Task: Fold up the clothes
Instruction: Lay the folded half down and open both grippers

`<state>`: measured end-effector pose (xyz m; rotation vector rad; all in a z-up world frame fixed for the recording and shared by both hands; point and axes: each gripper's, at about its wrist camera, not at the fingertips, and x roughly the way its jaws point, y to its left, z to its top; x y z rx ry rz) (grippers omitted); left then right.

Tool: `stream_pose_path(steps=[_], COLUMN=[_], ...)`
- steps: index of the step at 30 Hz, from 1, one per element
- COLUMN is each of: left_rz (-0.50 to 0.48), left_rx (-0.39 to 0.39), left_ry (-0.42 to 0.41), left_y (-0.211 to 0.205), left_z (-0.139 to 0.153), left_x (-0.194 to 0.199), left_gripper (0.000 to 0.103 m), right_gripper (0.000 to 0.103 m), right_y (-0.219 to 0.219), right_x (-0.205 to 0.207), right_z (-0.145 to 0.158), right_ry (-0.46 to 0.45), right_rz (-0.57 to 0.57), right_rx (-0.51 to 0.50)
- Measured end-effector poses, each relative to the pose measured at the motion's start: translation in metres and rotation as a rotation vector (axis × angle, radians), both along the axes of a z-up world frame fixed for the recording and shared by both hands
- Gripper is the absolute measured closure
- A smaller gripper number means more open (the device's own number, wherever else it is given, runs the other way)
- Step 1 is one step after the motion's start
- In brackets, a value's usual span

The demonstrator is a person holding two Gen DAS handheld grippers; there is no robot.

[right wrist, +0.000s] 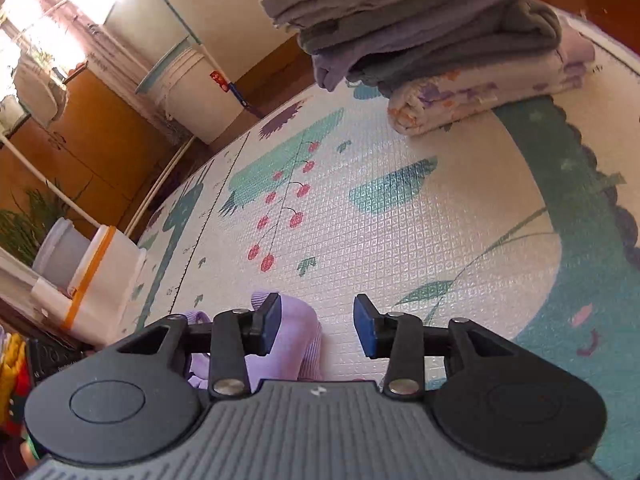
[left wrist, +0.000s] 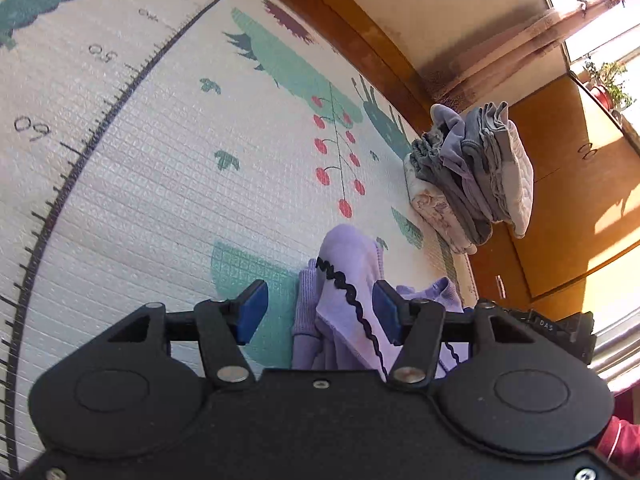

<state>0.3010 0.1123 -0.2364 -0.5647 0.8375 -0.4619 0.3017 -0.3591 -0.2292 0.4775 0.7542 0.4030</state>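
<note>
Two tools are hovering over one patterned play mat [left wrist: 160,200]. The left tool [left wrist: 320,312] is gaping open, one lilac garment [left wrist: 344,280] bunching between its pads. The right tool [right wrist: 316,322] is gaping open too, that garment [right wrist: 288,344] lying behind its left pad. One stack of folded clothes [right wrist: 432,32] is sitting well beyond.

— How does the left gripper [left wrist: 320,314] stand?
— Its blue-padded jaws are spread wide, angled down, and clamp nothing.
— And the right gripper [right wrist: 316,326]?
— Jaws parted as well, tipped downward, nothing between the pads.
— Any of the person in view?
— A dark red sleeve [left wrist: 620,440] at the lower right edge of the left wrist view.
</note>
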Motion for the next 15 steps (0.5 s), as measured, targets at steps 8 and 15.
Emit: stream_pose_path(steps=[8,15], left_rz=[-0.308,-0.379], left_rx=[0.253,0.399], left_ry=[-0.228,-0.299], left_y=[-0.071,-0.088], left_z=[-0.001,-0.016], left_x=[-0.018,-0.030], left_gripper=[0.047,0.047], right_gripper=[0.065,0.064], right_y=[0.073,0.073], right_x=[-0.038,-0.050], right_z=[-0.015,-0.019], right_ry=[-0.131,-0.161], right_rz=[0.262,0.291], right_rx=[-0.290,-0.326])
